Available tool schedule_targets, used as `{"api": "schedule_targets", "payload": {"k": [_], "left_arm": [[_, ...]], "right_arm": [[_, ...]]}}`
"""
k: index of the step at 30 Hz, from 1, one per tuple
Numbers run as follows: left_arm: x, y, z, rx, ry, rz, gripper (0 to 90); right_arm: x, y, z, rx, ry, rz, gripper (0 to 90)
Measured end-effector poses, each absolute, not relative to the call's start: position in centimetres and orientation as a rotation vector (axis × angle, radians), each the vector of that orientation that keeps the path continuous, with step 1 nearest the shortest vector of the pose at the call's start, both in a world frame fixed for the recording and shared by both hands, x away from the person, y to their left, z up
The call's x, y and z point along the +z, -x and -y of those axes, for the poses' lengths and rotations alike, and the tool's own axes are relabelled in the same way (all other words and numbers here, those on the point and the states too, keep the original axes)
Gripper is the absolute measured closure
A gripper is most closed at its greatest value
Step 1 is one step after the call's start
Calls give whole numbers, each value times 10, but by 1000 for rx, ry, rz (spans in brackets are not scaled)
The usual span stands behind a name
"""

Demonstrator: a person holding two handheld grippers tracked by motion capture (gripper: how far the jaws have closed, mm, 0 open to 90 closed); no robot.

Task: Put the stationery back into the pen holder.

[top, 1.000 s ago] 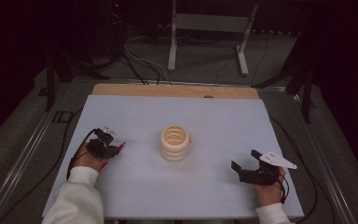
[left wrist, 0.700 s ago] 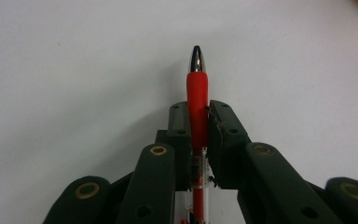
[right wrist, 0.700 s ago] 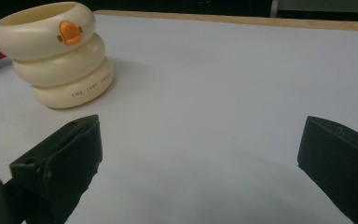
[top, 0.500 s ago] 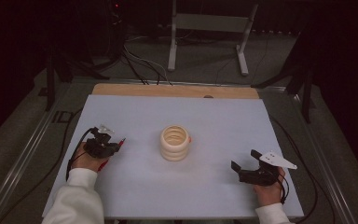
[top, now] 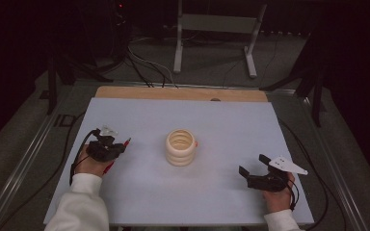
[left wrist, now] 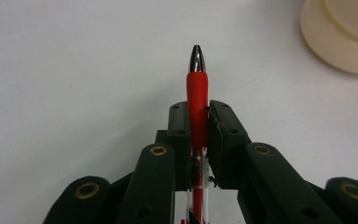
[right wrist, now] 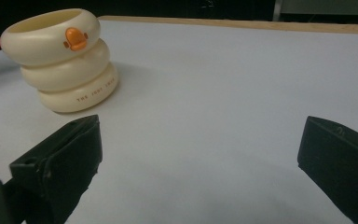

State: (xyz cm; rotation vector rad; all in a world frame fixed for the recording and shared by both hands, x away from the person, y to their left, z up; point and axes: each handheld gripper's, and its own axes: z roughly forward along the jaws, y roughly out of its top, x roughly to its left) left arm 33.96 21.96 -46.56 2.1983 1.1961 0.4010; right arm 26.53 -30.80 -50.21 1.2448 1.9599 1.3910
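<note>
Your left gripper [top: 118, 147], left of centre, clamps a red pen [left wrist: 197, 100]; a cream ringed holder [top: 181, 147] stands mid-table [top: 231, 120], bare surface between; your right gripper [top: 254, 166], lower right, stands with jaws apart.

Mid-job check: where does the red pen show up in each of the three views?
High view: red pen left of centre, clamped in the left hand-held gripper.
Left gripper view: pen centre, tip pointing up.
Right gripper view: no pen that I can make out.
Shared landmark: cream ringed holder.
</note>
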Motion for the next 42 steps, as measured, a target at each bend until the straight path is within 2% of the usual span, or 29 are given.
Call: {"api": "schedule_targets", "payload": {"k": [42], "left_arm": [[-426, -331, -199, 510, -1969, -1052, 807]], "right_arm": [[-502, -264, 306, 1370, -1258, -1964, 1]]}}
